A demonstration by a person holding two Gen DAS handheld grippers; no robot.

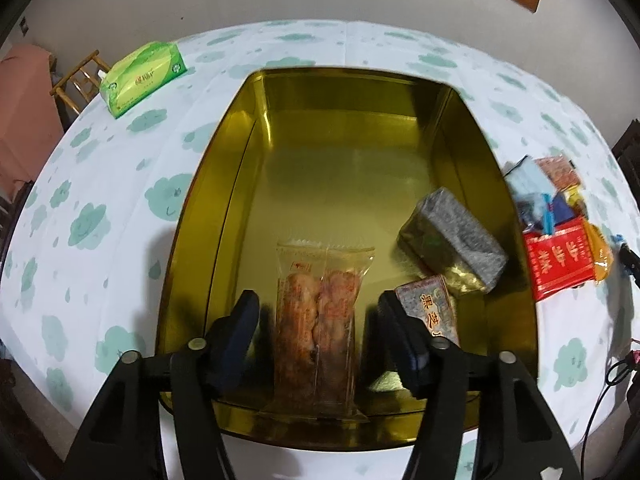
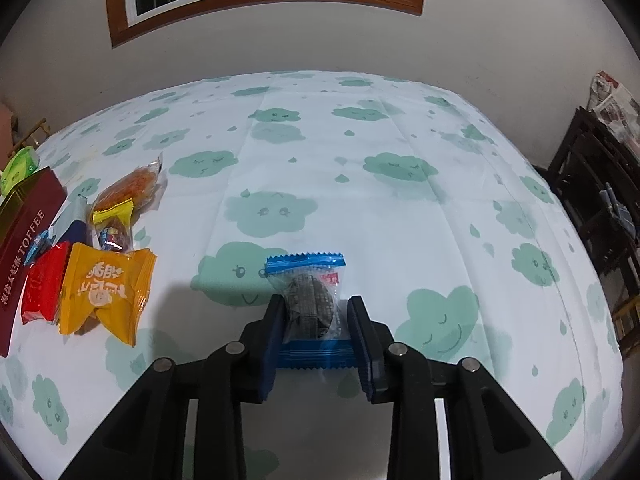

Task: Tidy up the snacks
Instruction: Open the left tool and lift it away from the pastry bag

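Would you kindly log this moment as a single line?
left hand-held gripper: open over clear packet in gold tin | right hand-held gripper: shut on blue packet

The right gripper [image 2: 314,320] points down at the desk [image 2: 400,220], whose cloth is white with green clouds. A blue-edged packet [image 2: 310,300] with a dark snack inside sits between its fingers [image 2: 272,336], which press its sides. At the left lie a yellow packet [image 2: 106,294], a red packet [image 2: 42,286], an orange snack [image 2: 130,186] and a maroon toffee box [image 2: 24,248].
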